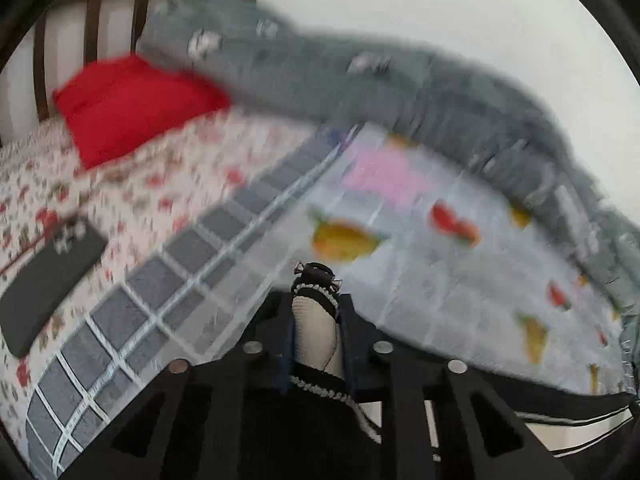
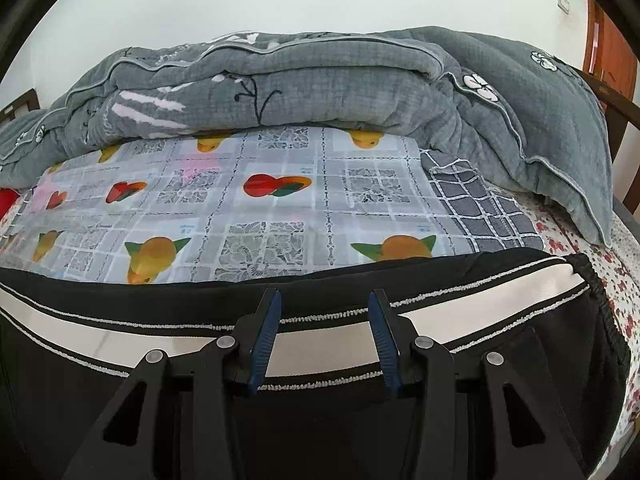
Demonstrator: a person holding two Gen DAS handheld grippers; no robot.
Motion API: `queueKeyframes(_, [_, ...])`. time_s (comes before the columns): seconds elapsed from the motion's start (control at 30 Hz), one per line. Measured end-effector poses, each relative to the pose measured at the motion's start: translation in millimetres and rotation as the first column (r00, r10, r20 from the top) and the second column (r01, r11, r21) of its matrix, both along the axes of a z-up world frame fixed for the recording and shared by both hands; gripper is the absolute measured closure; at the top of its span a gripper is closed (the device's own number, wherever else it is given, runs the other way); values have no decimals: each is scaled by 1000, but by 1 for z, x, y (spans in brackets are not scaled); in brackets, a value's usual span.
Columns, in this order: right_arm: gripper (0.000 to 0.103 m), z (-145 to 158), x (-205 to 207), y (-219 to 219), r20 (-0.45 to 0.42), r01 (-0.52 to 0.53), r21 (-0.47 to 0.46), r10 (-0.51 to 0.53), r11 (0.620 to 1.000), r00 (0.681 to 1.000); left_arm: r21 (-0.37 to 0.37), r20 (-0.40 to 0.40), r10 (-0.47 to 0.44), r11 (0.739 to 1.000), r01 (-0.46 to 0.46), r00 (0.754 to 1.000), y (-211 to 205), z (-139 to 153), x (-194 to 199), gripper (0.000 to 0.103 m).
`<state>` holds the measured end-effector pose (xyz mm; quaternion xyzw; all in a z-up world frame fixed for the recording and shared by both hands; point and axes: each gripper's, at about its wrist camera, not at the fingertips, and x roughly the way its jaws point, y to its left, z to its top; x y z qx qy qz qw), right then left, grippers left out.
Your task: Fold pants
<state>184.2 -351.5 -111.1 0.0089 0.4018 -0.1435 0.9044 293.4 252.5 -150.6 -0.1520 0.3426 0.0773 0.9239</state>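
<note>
Black pants (image 2: pixel 320 420) with a white side stripe (image 2: pixel 480 300) lie flat across the near part of the bed in the right wrist view, elastic waistband at the right. My right gripper (image 2: pixel 325 300) is open, its blue-padded fingers (image 2: pixel 267 328) apart and low over the stripe, holding nothing. In the blurred left wrist view my left gripper (image 1: pixel 317 312) is shut on a bunched end of the pants (image 1: pixel 316 328), black with white stripe and beaded trim, lifted above the bed. More of the pants (image 1: pixel 580 412) trail at the lower right.
A fruit-print plastic sheet (image 2: pixel 248 208) covers the bed middle over a grey checked blanket (image 2: pixel 488 216). A grey quilt (image 2: pixel 280 76) is heaped along the wall. A red pillow (image 1: pixel 132 108) and a dark phone (image 1: pixel 48 280) lie on the floral sheet (image 1: pixel 152 196), by the wooden headboard (image 1: pixel 92 12).
</note>
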Motion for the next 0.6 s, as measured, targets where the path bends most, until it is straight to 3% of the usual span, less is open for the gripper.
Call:
queueKeyframes(0.07, [58, 3, -1, -3, 4, -3, -3, 3, 1000, 1000, 16, 85, 27, 999, -28, 996, 1, 14, -12, 85])
queueKeyframes(0.2, [58, 7, 4, -5, -7, -55, -26, 55, 998, 998, 0, 25, 71, 997, -71, 997, 9, 2, 0, 85])
queueKeyframes(0.27, [44, 6, 8, -6, -13, -99, -38, 99, 994, 995, -15, -28, 77, 997, -78, 997, 11, -13, 8, 85])
queueKeyframes(0.4, [35, 1, 19, -10, -20, -210, -20, 209, 978, 978, -53, -51, 84, 995, -87, 995, 15, -21, 8, 84])
queueKeyframes(0.6, [33, -21, 52, 1, -113, -417, 39, 419, 908, 901, -3, -71, 83, 996, -84, 994, 7, -23, 12, 82])
